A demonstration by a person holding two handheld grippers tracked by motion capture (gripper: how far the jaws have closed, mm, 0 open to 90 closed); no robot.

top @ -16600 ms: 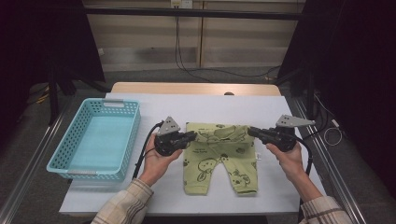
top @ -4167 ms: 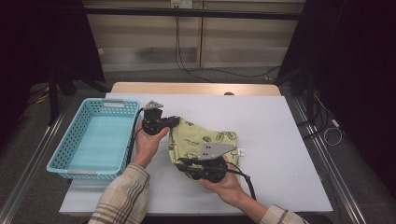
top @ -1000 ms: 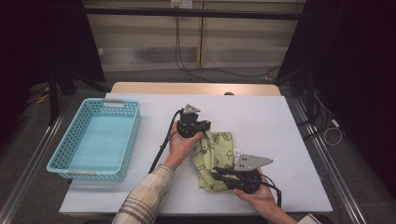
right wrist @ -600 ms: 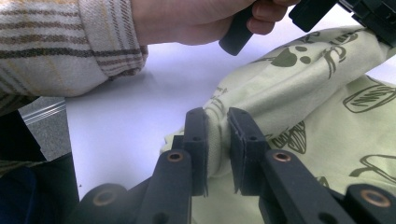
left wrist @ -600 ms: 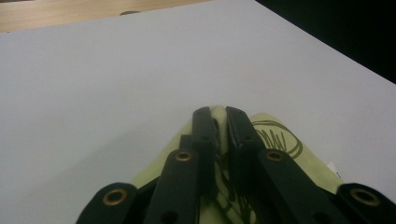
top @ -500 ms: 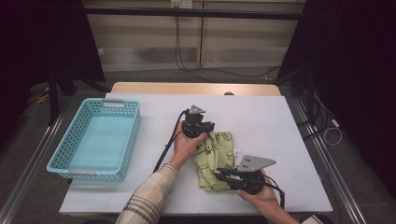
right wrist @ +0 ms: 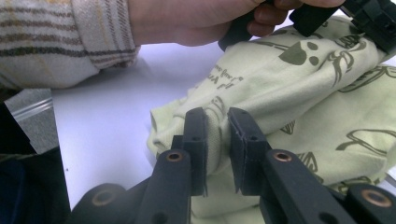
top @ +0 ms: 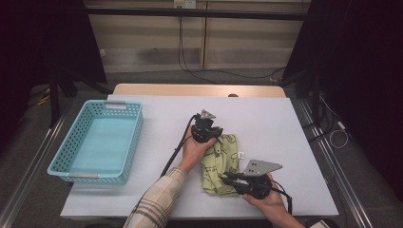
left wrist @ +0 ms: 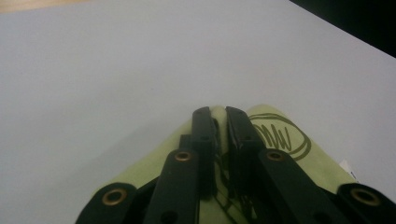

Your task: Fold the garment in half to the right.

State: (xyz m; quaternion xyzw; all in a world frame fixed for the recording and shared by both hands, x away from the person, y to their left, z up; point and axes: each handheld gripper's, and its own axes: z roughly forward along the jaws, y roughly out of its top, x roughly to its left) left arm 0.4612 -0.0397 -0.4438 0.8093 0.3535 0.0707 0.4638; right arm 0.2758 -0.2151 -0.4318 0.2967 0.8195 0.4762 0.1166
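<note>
A pale green printed garment [top: 219,164] lies folded into a compact bundle on the white table [top: 266,118], right of centre. My left gripper [top: 217,134] is shut on the garment's far edge; in the left gripper view its jaws [left wrist: 219,122] pinch a fold of the green cloth [left wrist: 285,140]. My right gripper [top: 227,178] is shut on the near corner of the bundle; in the right gripper view a roll of the cloth [right wrist: 280,88] sits squeezed between its jaws [right wrist: 215,122]. The left hand and plaid sleeve [right wrist: 60,37] cross the top of that view.
A turquoise plastic basket [top: 97,142] stands at the table's left side. Black cables trail from both grippers. The table's wooden far edge [top: 199,89] runs along the back, and dark curtains flank both sides.
The left gripper has carried the garment's far edge a little to the right and down toward the table. The bundle has shifted slightly right. The right gripper has stayed in place.
</note>
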